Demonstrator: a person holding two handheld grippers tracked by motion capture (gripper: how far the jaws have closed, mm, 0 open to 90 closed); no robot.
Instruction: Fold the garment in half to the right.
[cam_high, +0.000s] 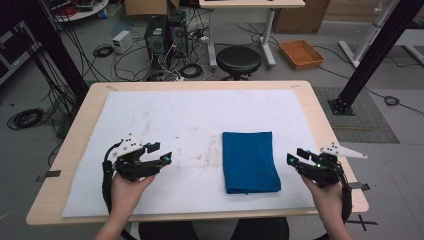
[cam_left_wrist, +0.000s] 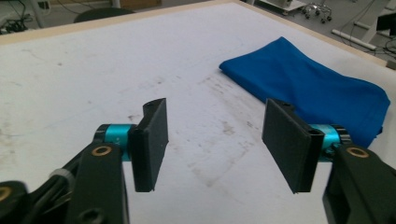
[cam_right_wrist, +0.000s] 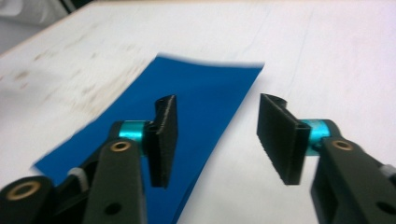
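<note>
A folded blue cloth (cam_high: 250, 161) lies flat on the white mat (cam_high: 190, 120), right of centre. My left gripper (cam_high: 159, 152) hovers well to the cloth's left, its jaws open with nothing between them. In the left gripper view the left gripper (cam_left_wrist: 219, 140) has the blue cloth (cam_left_wrist: 308, 84) ahead and to the right. My right gripper (cam_high: 296, 157) is just off the cloth's right edge, open and empty. Seen from the right gripper view, the right gripper (cam_right_wrist: 217, 135) points over the blue cloth (cam_right_wrist: 196, 102), whose near edge runs under the jaws.
The mat covers a wooden table (cam_high: 85, 115) and has faint stains (cam_high: 202, 155) near its middle. Behind the table stand a black stool (cam_high: 238, 60), computer boxes (cam_high: 165, 35) with cables, and an orange tray (cam_high: 301, 53) on the floor. Black frame posts (cam_high: 372, 55) rise at both sides.
</note>
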